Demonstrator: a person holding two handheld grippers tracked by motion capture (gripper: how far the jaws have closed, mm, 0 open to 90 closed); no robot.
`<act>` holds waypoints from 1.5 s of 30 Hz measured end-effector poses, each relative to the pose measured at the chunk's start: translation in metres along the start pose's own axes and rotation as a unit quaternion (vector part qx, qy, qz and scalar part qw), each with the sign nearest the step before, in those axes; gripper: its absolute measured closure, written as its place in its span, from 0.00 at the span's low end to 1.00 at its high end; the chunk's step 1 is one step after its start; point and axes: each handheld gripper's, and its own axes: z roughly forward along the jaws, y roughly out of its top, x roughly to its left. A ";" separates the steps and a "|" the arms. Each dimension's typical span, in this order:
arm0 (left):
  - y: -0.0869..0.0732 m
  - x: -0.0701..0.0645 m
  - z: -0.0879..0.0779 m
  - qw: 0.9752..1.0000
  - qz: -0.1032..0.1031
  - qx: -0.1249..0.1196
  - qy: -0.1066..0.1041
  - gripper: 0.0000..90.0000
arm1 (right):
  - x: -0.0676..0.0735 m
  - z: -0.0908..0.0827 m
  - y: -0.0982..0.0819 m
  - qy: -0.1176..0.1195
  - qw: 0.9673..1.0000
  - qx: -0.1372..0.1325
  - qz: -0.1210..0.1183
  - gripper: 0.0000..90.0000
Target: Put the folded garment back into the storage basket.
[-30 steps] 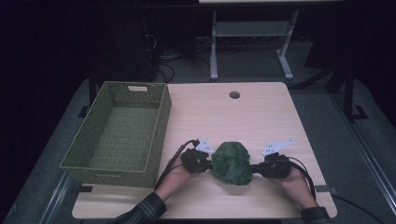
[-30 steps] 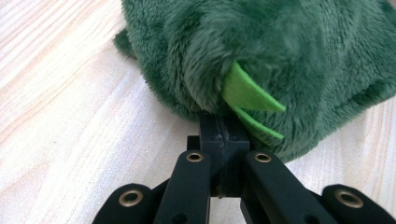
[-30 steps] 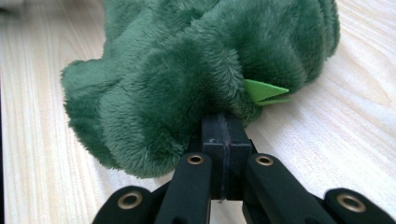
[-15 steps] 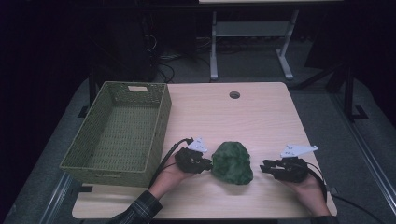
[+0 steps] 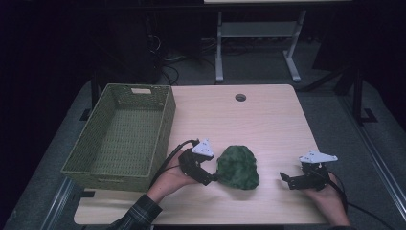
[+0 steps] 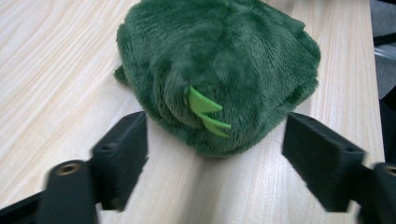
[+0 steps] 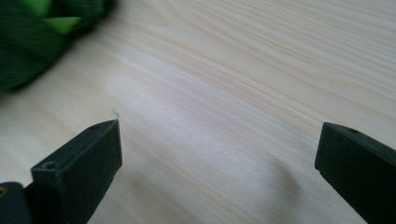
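Standing wide apart on the left gripper (image 5: 212,178), black fingers (image 6: 119,154) flanking the near end of the green plush toy (image 5: 238,166) without pressing it; jaws just been opening, toy's fur sitting in the gap but gripped by neither pad. Standing equally wide on the right gripper (image 5: 283,178), fingers (image 7: 84,161) framing nothing but bare wood; jaws likewise just been opening, nothing between them.

Spreading under everything, the pale wooden table (image 5: 268,124), with a round cable hole (image 5: 240,97) near its far edge. Sitting along the table's left side, the green woven basket (image 5: 95,158), with a pale tag (image 5: 140,90) on its far wall, too small for any writing to be read. Lying near the table's near edge, roughly at its middle, the plush toy, resting on the wood, just right of the left gripper and well apart from the right gripper. Poking out of the toy's fur in the left gripper view, small bright green felt spikes (image 6: 205,113). Showing no brand or lettering anywhere on toy, grippers or table.
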 end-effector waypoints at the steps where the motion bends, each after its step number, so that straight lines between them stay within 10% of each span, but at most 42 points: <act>1: 0.003 0.001 0.000 1.000 0.004 0.001 -0.004 0.20 | 0.000 0.001 0.000 -0.014 1.000 0.000 0.004 0.00; 18: 0.030 0.011 0.033 0.997 0.056 0.030 -0.037 0.14 | -0.008 0.009 -0.003 0.001 0.999 0.024 0.029 0.00; 45: 0.011 0.009 0.076 0.992 0.077 0.098 -0.022 0.15 | -0.008 0.009 -0.003 0.001 0.999 0.024 0.029 0.00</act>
